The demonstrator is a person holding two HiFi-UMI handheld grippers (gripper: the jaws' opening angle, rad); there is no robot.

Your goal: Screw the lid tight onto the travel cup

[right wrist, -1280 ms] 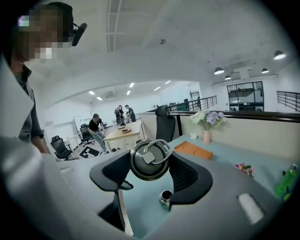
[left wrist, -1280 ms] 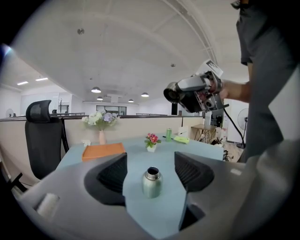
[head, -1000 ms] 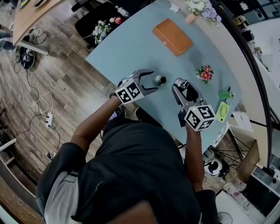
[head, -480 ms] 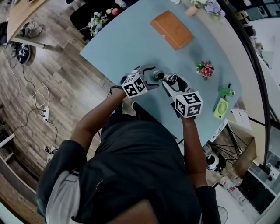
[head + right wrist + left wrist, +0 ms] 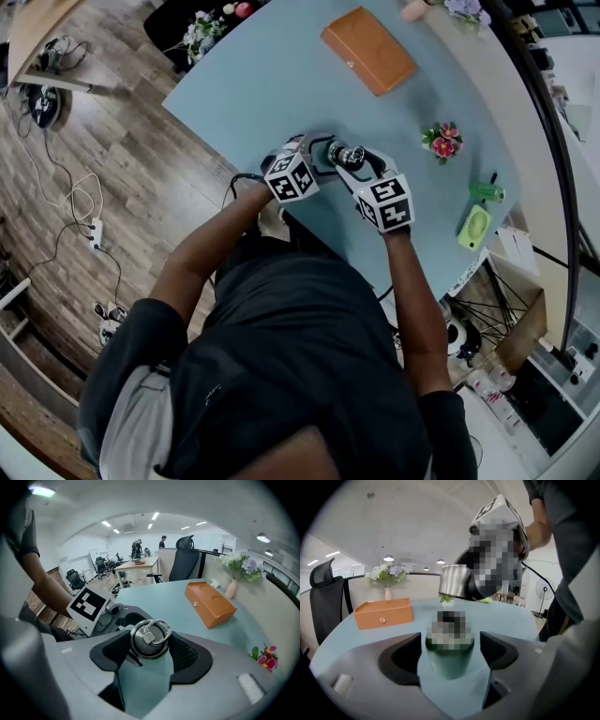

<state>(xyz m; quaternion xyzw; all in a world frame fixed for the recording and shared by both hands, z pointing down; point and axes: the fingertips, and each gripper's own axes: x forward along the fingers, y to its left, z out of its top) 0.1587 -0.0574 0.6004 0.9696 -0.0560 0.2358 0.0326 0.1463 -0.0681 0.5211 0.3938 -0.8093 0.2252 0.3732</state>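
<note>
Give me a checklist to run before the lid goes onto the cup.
1. Lid gripped by right gripper: ok, jaws closed on it.
2. Cup upright on table: ok.
3. Left gripper holding cup: not ok. Its jaws have just been opening, and the cup stands between them untouched.
4. Lid lined up over cup: cannot tell. It hangs above, near the cup.
5. Cup mouth clear: cannot tell, its top is blurred.
</note>
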